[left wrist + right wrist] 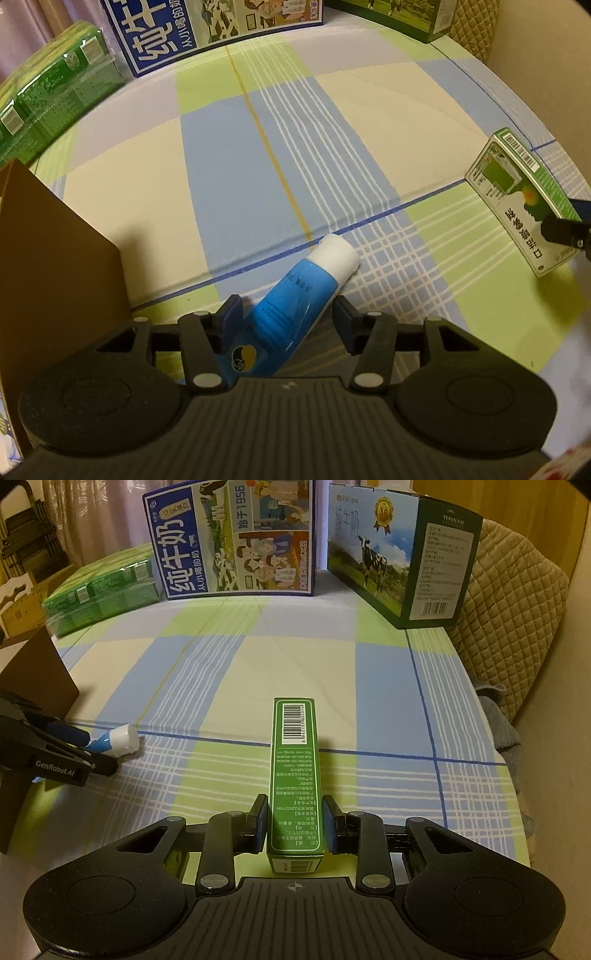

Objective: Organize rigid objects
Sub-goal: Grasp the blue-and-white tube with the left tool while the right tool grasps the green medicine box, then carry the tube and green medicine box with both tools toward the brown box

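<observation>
At the far left a brown cardboard box stands on the checked cloth, its wall just beside the left gripper. That gripper straddles a blue tube with a white cap. The tube's body lies between the two fingers; the left finger looks close to or touching it, while a gap shows at the right finger, so the jaws appear parted and no firm grip is evident. The tube's long axis runs away from the gripper and slants to its right, cap end pointing forward. Whether the tube rests on the cloth or is lifted cannot be told.

Further right, the right gripper is clamped across the narrow width of a slim green carton, both pads pressed to its long sides near the rear end. The carton's long axis runs straight ahead along the fingers, its barcoded end pointing toward the two milk cartons at the back of the table. In the left wrist view the carton appears tilted above the cloth, so it is probably carried.

The brown box lies nearest the left gripper, well apart from the right one, so the tube seems the likelier item to go there first, once the jaws close across its body.
</observation>
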Demonstrator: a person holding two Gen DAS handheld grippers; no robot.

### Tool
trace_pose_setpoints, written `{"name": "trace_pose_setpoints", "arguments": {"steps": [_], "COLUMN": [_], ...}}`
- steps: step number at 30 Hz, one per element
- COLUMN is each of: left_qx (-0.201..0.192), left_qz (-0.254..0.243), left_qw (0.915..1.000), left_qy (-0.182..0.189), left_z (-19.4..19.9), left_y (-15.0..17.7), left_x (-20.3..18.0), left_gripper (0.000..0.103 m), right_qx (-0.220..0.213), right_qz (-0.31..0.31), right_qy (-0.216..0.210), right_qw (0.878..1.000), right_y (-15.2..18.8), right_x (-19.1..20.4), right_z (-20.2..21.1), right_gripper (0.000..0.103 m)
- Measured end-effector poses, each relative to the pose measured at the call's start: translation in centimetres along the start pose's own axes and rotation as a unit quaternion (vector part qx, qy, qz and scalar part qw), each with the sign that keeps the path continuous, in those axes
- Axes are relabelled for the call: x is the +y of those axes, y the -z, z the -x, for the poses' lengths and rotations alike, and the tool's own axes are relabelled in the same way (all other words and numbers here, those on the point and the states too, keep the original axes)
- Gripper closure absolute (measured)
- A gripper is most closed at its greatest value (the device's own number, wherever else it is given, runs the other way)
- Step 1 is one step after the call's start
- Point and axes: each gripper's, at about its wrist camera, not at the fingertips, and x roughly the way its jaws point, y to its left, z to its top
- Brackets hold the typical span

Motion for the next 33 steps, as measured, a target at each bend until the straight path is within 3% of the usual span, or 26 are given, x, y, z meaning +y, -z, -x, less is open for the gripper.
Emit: {"name": "trace_pose_setpoints", "arguments": {"steps": [5,8,11,19,29,33], "left_qx": [0.013,0.012,0.029,0.050,0.072,0.071], "left_qz": [0.010,-0.001,0.017,0.027,-0.029,-0.001], "left_qw": [0.9992,0.9996,0.9993,0.9984,0.9960,0.9967], "left_qy": [0.035,0.025,0.017,0.006,-0.045,-0.039], "left_z": [0.3,0.7,1.0,0.7,0.8,1.1], "left_y": [0.5,1.2,1.5,0.8,0.7,1.4], "left_x": [-0.9,-2.4,-2.9,-3.2,-6.4,-6.9], "left_gripper": [0.057,0.060,0.064,0.066,0.066,0.066], "right_qx": [0.004,0.006,0.008,0.011,0.012,0.015], "right_qz": [0.001,-0.001,0.001,0.008,0.015,0.017], "right_qy": [-0.001,-0.003,-0.004,-0.005,-0.012,-0.018], "right_qw": [1.000,1.000,1.000,1.000,1.000,1.000], "right_y": [0.1,0.3,0.5,0.9,1.6,2.1], "right_x": [0.0,-0.1,-0.1,0.1,0.3,0.3], "right_z": [0.1,0.3,0.5,0.7,1.3,1.7], "right_gripper": [0.076,0.076,0.076,0.076,0.076,0.076]}}
